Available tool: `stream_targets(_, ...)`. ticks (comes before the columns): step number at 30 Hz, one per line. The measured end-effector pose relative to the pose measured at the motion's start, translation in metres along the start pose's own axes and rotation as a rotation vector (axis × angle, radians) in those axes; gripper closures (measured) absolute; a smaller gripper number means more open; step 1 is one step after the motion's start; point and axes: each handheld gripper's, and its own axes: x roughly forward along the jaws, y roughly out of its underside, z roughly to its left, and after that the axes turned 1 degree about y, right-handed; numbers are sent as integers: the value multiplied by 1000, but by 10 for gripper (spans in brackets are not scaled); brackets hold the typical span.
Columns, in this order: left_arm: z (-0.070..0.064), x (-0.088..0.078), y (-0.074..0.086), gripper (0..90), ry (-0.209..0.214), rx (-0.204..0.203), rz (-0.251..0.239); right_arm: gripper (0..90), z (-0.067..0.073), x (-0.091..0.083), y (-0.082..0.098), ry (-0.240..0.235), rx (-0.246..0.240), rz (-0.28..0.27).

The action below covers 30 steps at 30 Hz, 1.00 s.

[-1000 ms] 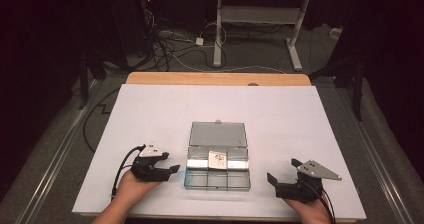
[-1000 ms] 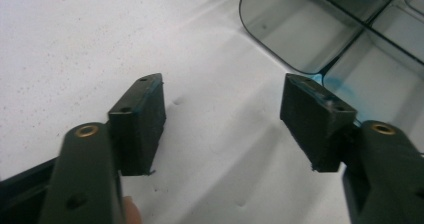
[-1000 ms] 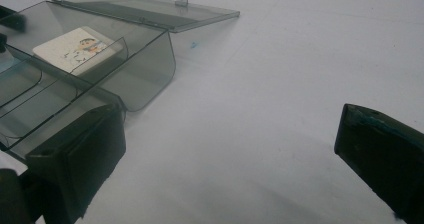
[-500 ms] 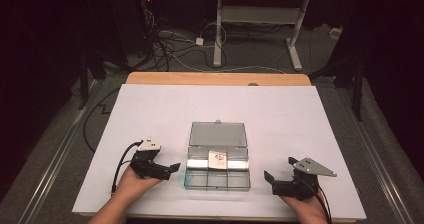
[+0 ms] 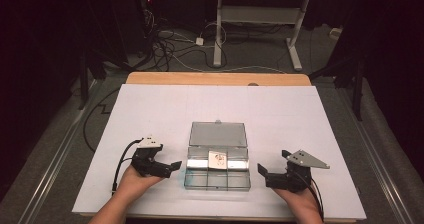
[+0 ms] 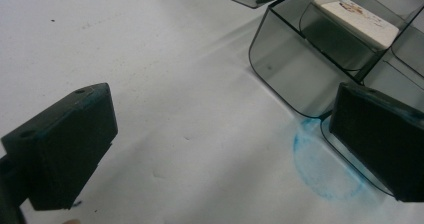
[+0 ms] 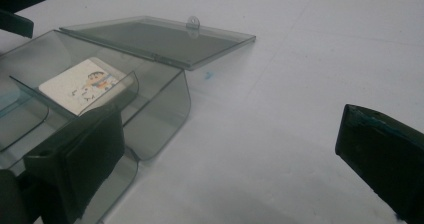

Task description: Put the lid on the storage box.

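Clear plastic box, lid open, holds white card in middle compartment

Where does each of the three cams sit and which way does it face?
High view: above the person's side, facing forward and down on the white table; both hands, left gripper, right gripper.
Left gripper view: rides the left gripper, facing the clear box corner; open black fingers.
Right gripper view: rides the right gripper, facing the box's open lid.
Shared: the white card in the box.
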Motion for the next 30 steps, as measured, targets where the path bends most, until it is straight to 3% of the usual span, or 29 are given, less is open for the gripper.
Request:
stream_targets(5,1,-7,-3,0,6,-4,-33,2,4,6,-9,-9,-3,-14)
stream_targets(10,-2,-7,-4,0,15,10,-30,2,6,19,-24,-19,4,-24)
stream_targets(22,1,1,-14,0,15,7,-39,2,5,65,-48,-40,49,19)
stream_targets(30,7,6,-24,0,11,-9,-44,7,6,87,-53,-65,82,93)
